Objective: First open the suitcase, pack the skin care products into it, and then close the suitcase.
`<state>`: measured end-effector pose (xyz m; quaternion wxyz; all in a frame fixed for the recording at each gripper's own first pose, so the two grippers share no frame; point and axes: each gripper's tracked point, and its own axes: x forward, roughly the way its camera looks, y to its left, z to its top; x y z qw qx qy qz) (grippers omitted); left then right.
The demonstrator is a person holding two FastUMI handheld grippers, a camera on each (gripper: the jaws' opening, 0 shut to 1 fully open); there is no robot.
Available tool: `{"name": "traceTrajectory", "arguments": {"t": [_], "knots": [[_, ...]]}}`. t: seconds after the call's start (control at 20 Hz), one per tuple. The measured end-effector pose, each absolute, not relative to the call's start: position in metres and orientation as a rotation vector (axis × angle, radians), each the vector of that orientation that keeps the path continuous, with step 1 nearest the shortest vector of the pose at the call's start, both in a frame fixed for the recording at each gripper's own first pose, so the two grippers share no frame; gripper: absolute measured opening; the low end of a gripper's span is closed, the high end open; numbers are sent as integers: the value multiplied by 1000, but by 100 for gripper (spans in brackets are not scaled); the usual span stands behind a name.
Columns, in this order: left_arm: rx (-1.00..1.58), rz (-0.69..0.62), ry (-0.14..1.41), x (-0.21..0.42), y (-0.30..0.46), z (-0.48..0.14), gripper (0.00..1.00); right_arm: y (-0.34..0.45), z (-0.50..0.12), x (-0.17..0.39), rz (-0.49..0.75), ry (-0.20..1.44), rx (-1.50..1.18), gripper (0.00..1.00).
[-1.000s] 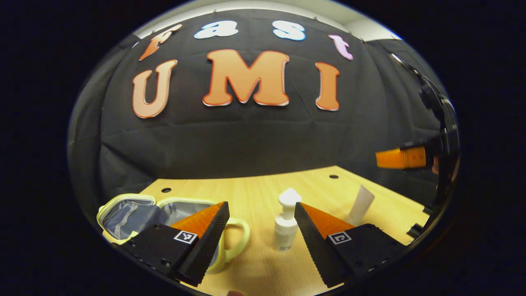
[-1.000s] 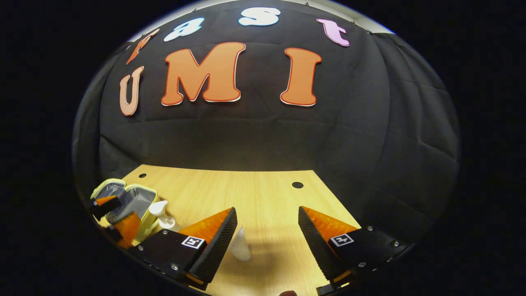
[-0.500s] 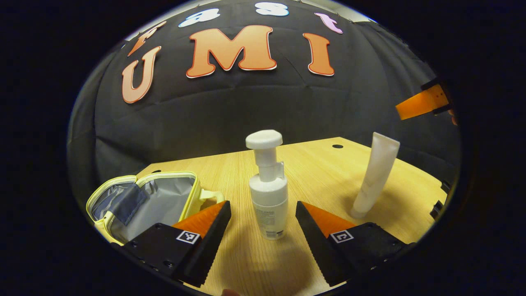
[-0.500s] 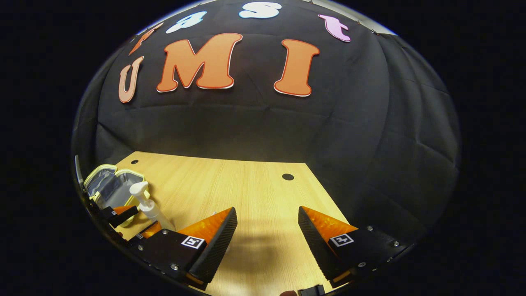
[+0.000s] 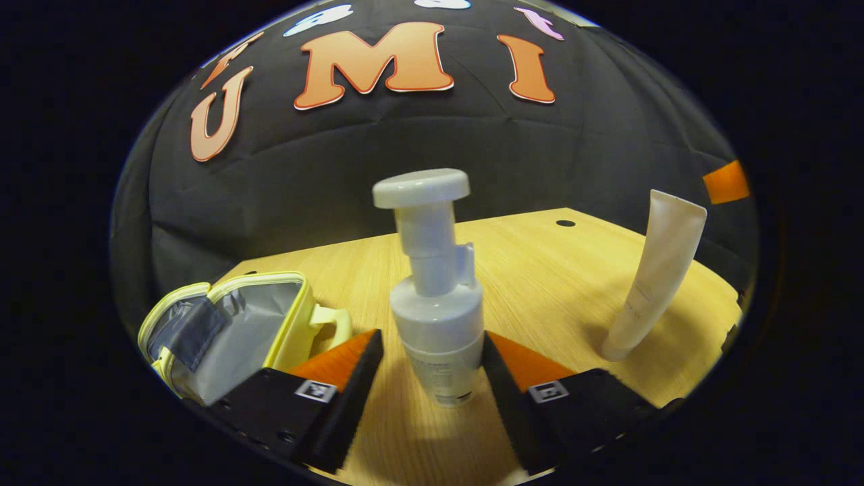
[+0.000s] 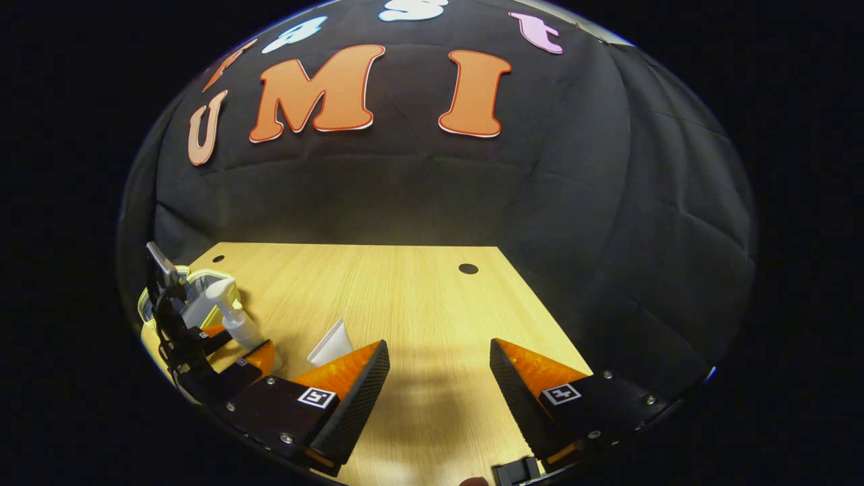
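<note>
White pump bottle [image 5: 437,317], upright

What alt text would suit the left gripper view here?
A white pump bottle stands upright on the wooden table between the left gripper's open fingers. An open yellow-trimmed case sits left; a white squeeze tube stands right.

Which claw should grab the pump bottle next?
Left. The left claw is open with the upright pump bottle between its fingers, open suitcase beside it. The right claw is open over bare table.
</note>
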<state>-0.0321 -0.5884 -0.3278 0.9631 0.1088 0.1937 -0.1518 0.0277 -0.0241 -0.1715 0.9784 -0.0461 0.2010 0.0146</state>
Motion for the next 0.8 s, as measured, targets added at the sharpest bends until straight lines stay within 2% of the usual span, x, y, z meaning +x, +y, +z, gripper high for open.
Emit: {"name": "traceTrajectory", "arguments": {"t": [0.1,0.3,0.6,0.8], "knots": [[243,-324,387,-30,-594,-326,61,-18,-178,22,53,417,-83,95],[193,-350,435,-32,-601,-314,58,6,-195,15,114,447,-74,96],[144,-392,434,-44,-589,-244,58,47,-210,7,199,464,-38,96],[148,-373,443,-62,-549,-199,58,60,-238,15,198,512,-48,96]]}}
